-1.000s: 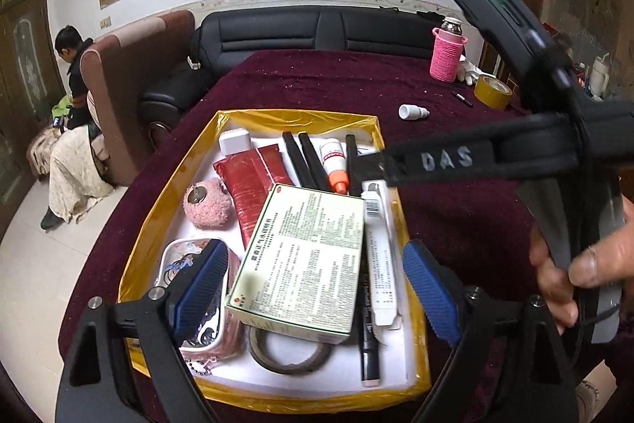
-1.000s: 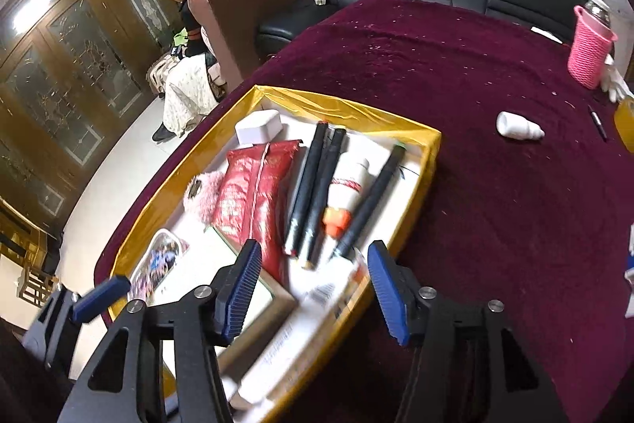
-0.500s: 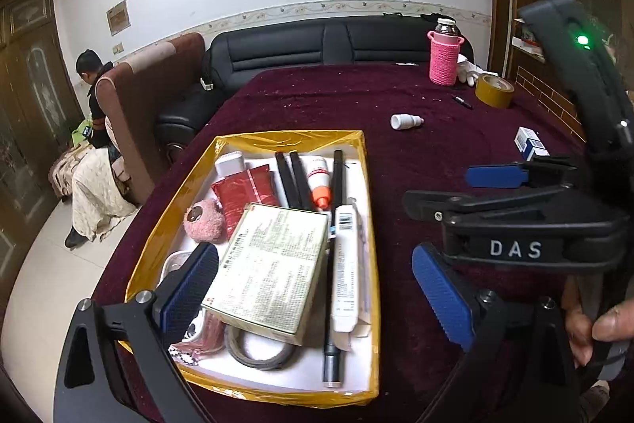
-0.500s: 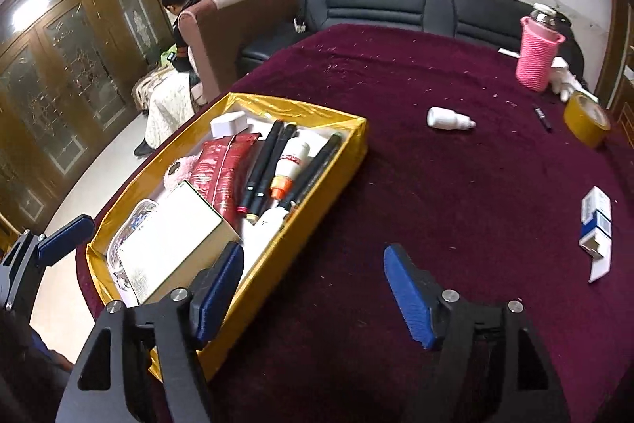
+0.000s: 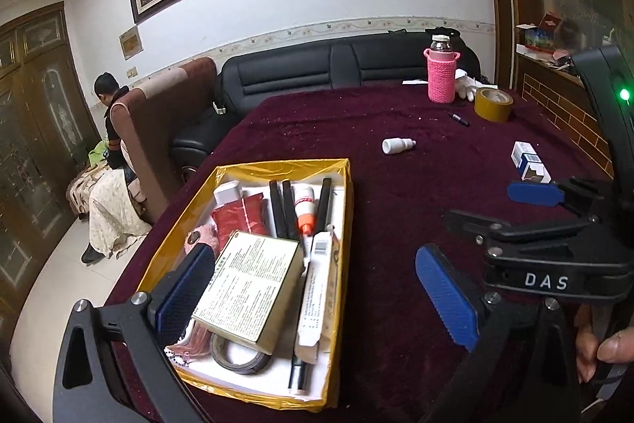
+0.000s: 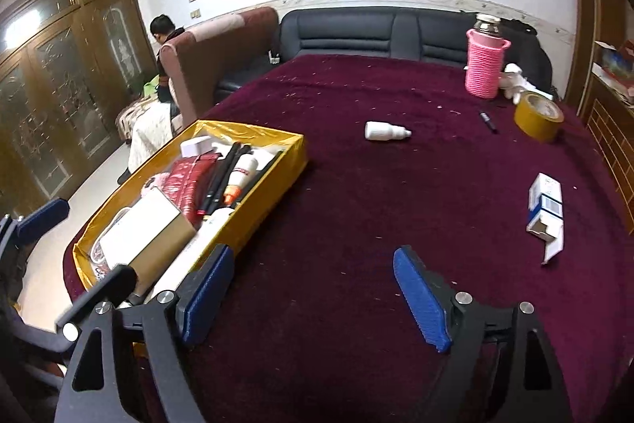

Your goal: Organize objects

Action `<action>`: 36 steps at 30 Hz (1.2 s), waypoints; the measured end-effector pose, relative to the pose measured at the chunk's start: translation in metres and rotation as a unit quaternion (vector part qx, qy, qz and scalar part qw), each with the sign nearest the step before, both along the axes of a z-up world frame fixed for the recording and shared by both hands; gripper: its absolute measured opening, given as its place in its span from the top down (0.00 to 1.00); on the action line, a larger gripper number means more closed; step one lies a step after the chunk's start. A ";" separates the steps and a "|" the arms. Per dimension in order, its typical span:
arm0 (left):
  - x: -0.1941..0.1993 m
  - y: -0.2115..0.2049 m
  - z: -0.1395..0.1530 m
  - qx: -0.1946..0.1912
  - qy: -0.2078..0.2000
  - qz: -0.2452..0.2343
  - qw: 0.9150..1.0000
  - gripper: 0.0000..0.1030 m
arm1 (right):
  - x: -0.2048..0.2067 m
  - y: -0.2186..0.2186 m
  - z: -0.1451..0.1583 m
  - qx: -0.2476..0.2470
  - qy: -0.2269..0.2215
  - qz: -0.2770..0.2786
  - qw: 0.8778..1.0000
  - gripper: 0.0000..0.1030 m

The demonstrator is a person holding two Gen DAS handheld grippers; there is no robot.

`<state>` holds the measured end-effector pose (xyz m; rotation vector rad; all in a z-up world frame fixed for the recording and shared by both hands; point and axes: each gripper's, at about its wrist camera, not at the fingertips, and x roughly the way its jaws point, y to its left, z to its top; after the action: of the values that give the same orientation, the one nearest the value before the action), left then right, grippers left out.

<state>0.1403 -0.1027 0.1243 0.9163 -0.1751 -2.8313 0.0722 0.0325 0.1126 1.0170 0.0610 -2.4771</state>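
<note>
**Pulled back from tray, both grippers empty**

Drawn away from the yellow tray (image 5: 344, 224) since a second ago, with more of the maroon tablecloth (image 6: 396, 185) now in sight. Left gripper (image 5: 313, 288) spread as wide as it goes, jaws just opened further, nothing between them; poised above the tray's near end over the green-printed box (image 5: 249, 288). Right gripper (image 6: 317, 298) likewise just opened wider, empty, hanging over bare cloth beside the tray.

Loose and not yet tidied: white dropper bottle (image 6: 384, 131), blue-and-white carton (image 6: 546, 207), black marker (image 6: 488, 121), tape roll (image 6: 538, 117), all well apart from the tray.

Risks, as judged: round bottle likely to roll off under a skewed pinch; carton's open flap liable to crush or snag; tray already crowded, so an added item could perch atop and slide out.
</note>
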 end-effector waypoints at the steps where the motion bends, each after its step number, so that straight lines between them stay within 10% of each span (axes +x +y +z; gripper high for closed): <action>1: -0.002 0.003 0.000 -0.003 -0.001 -0.001 1.000 0.02 | 0.000 0.005 0.000 -0.002 0.000 -0.002 1.000 0.14; 24: -0.045 0.052 -0.006 -0.037 -0.030 -0.042 0.998 0.02 | -0.043 0.101 -0.021 -0.041 -0.044 -0.098 0.993 0.13; 36: -0.002 -0.009 0.037 0.026 0.104 -0.022 0.994 0.00 | -0.019 0.010 -0.034 0.025 -0.025 -0.016 0.999 0.13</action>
<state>0.1380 -0.1120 0.1617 0.6277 -0.0970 -2.9608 0.0529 0.0427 0.0783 1.1072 0.0922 -2.4890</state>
